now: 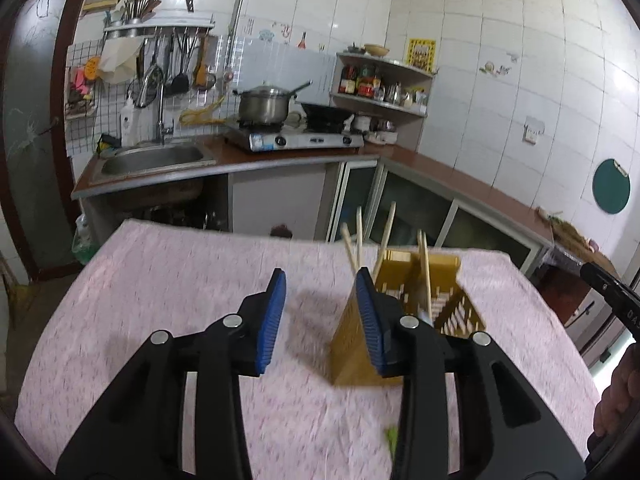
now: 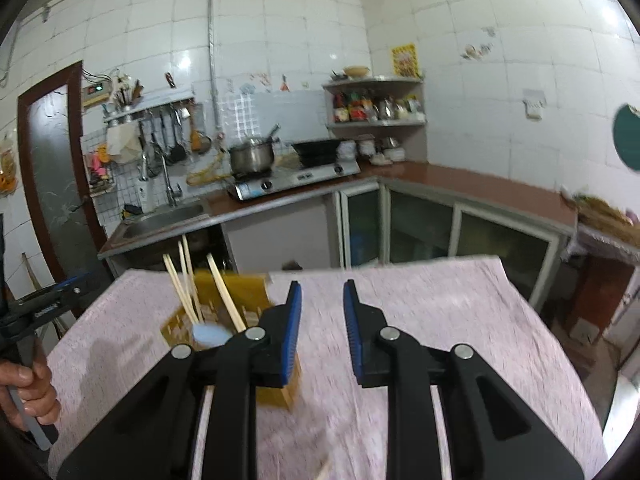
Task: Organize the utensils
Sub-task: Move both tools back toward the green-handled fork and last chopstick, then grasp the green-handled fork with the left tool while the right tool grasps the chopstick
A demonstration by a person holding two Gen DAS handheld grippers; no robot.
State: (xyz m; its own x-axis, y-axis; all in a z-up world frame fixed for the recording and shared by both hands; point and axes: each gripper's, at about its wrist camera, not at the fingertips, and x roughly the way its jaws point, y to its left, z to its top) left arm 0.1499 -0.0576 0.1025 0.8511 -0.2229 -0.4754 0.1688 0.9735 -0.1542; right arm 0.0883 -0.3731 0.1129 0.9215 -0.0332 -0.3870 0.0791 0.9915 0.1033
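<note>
Left gripper (image 1: 320, 316), nearest the left wrist lens: black arms with blue ribbed pads, jaws standing spread with nothing between them, hovering over the pink patterned tablecloth (image 1: 180, 280). Yellow slotted utensil holder (image 1: 440, 280): standing upright on the cloth at about 1 o'clock from this gripper, its near wall lying partly behind the right-hand pad; whether pad and wall are touching cannot be told. Wooden chopsticks (image 1: 387, 232): several sticking up out of the holder, leaning at differing angles. Right gripper (image 2: 322, 320): same make, jaws likewise parted and pinching nothing, pointing across the cloth toward the far edge at 12 o'clock. In the right wrist view the holder (image 2: 240, 288) is sitting at about 10 o'clock from the jaws, partly behind the left-hand arm, with a pale blue spoon (image 2: 210, 334) lying among the chopsticks inside it. A hand (image 2: 24, 392) is showing at 8 o'clock in that view, gripping the other tool's handle. Background, 12 o'clock: counter carrying a steel sink (image 1: 154, 160) and a gas stove (image 1: 296, 138) bearing a steel pot (image 1: 266, 104).
</note>
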